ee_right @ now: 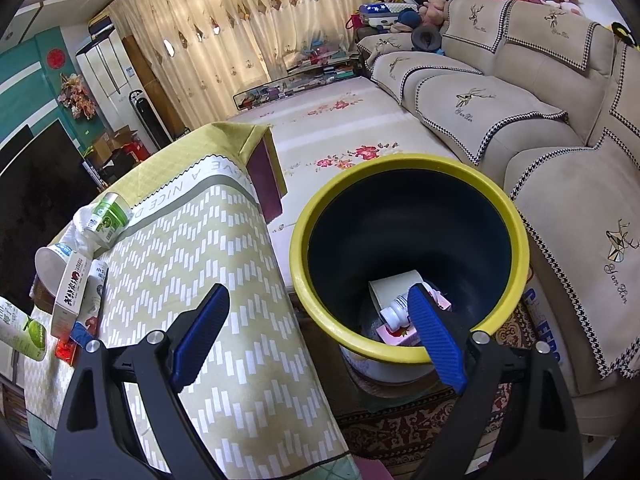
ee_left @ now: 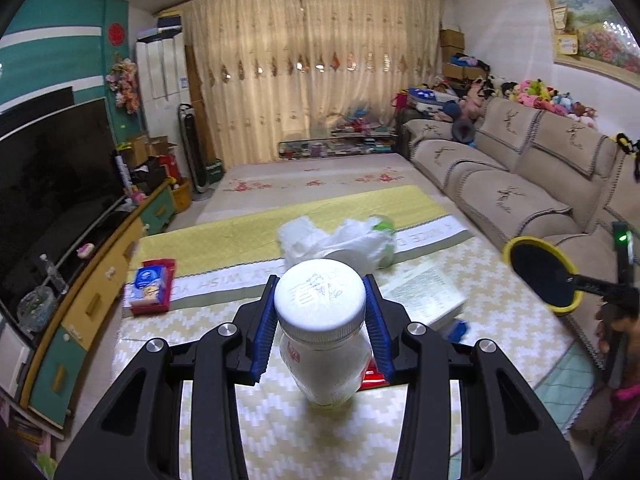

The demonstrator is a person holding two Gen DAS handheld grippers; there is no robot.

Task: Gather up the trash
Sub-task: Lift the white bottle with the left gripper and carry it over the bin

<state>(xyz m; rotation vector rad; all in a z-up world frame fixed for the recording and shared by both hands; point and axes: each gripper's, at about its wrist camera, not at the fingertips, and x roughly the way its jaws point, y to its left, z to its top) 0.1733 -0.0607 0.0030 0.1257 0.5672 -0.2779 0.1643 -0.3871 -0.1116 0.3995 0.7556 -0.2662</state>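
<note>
My left gripper (ee_left: 320, 312) is shut on a white plastic bottle (ee_left: 322, 332) with a white screw cap, held above the table. A crumpled white bag (ee_left: 332, 242) with a green-labelled bottle (ee_left: 384, 236) lies further along the table. My right gripper (ee_right: 316, 328) is open and empty, over the table's edge beside the yellow-rimmed dark bin (ee_right: 408, 256). The bin (ee_left: 540, 276) also shows in the left wrist view at the right. Inside it lie a small white bottle (ee_right: 394, 314), a pink carton (ee_right: 394, 336) and a pale box (ee_right: 394, 286).
The table (ee_right: 208, 248) has a yellow-green patterned cloth. On it lie a red tray with a blue packet (ee_left: 150, 286), a white box (ee_right: 70, 292), a white cup (ee_right: 50, 264) and a booklet (ee_left: 424, 292). A beige sofa (ee_right: 520, 120) runs along the right; a TV (ee_left: 52, 184) stands at the left.
</note>
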